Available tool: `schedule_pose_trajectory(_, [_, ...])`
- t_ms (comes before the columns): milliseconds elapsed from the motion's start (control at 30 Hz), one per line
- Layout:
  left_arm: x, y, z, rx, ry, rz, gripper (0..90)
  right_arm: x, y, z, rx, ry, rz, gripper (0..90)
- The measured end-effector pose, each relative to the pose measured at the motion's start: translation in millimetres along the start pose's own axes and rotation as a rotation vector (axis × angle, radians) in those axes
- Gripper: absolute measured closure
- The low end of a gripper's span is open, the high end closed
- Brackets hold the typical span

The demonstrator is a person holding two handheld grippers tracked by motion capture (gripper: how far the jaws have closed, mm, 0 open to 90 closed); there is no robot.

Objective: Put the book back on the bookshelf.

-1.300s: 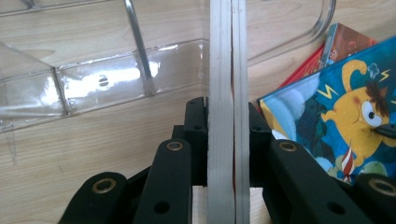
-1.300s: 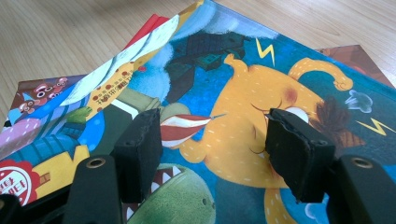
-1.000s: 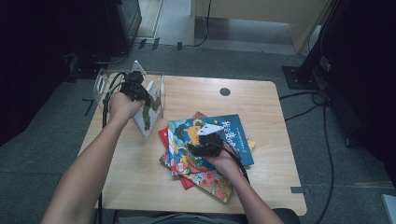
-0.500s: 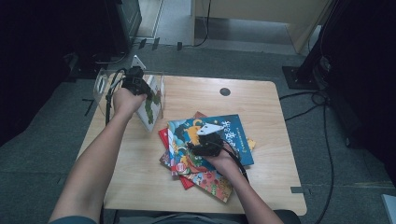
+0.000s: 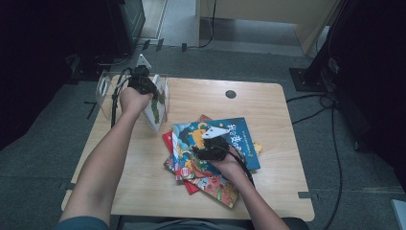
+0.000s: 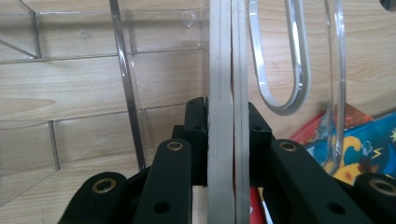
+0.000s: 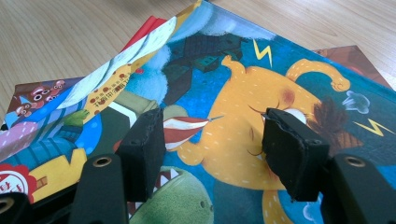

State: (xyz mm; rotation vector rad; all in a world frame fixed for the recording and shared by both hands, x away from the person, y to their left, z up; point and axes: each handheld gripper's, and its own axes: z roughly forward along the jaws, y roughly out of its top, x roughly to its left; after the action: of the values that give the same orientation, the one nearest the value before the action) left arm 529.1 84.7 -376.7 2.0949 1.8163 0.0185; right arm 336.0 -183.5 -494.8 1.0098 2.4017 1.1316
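Person at a wooden table [image 5: 268,187], sorting picture books into a clear acrylic rack [image 5: 106,88] at the table's far left. Left gripper [image 6: 227,140] is clamped on a thin upright book [image 6: 227,70] over the rack; not yet released. Right gripper [image 7: 212,140], jaws apart w/ nothing between, rests over the glossy top book [image 7: 243,84] of a fanned pile [image 5: 210,177] at centre; several flat books left.

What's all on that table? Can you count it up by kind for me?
Claws: 2, the left claw and the right claw
Picture books in the flat pile: at least 4, edges overlap
Upright book gripped by the left claw: 1
Clear rack: 1
Total: at least 8
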Motion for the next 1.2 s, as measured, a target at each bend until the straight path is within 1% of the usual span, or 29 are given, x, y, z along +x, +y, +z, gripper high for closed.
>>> schedule_pose_trajectory(67, [0.9, 1.7, 1.3, 0.006, -0.005, -0.008, 77.9, 0.0, 0.0, 0.0, 0.000, 0.000, 0.000, 39.2])
schedule_pose_trajectory(100, [0.7, 2.4, 1.8, 0.001, -0.004, -0.012, 77.9, 0.0, 0.0, -0.1, 0.000, -0.001, 0.000, 39.3])
schedule_pose_trajectory(200, [-1.2, 4.5, 3.3, 0.004, 0.004, -0.004, 77.8, -0.1, 0.0, -0.1, 0.000, 0.000, 0.001, 39.6])
schedule_pose_trajectory(433, [3.0, 6.6, 7.5, 0.012, -0.008, -0.008, 77.6, -0.1, 0.0, -0.1, 0.000, 0.000, 0.003, 39.8])
schedule_pose_trajectory(667, [0.9, 8.5, 12.2, 0.030, -0.008, 0.001, 76.2, -0.2, 0.0, -0.1, -0.001, 0.000, 0.004, 40.1])
schedule_pose_trajectory(867, [-0.4, 9.5, 10.1, 0.024, -0.003, 0.014, 75.1, -0.2, 0.0, 0.0, -0.001, 0.000, 0.004, 40.1])
schedule_pose_trajectory(933, [-0.2, 9.7, 8.0, 0.017, -0.007, 0.013, 74.7, -0.2, 0.0, 0.0, -0.002, 0.000, 0.004, 40.1])
schedule_pose_trajectory(1100, [-2.3, 9.8, 4.4, 0.020, -0.001, 0.036, 73.2, -0.4, 0.0, 0.0, -0.002, -0.001, 0.002, 40.1])
schedule_pose_trajectory(1200, [-2.5, 9.4, 2.3, 0.015, 0.001, 0.037, 72.4, -0.4, 0.0, 0.0, -0.002, -0.001, 0.002, 40.1])
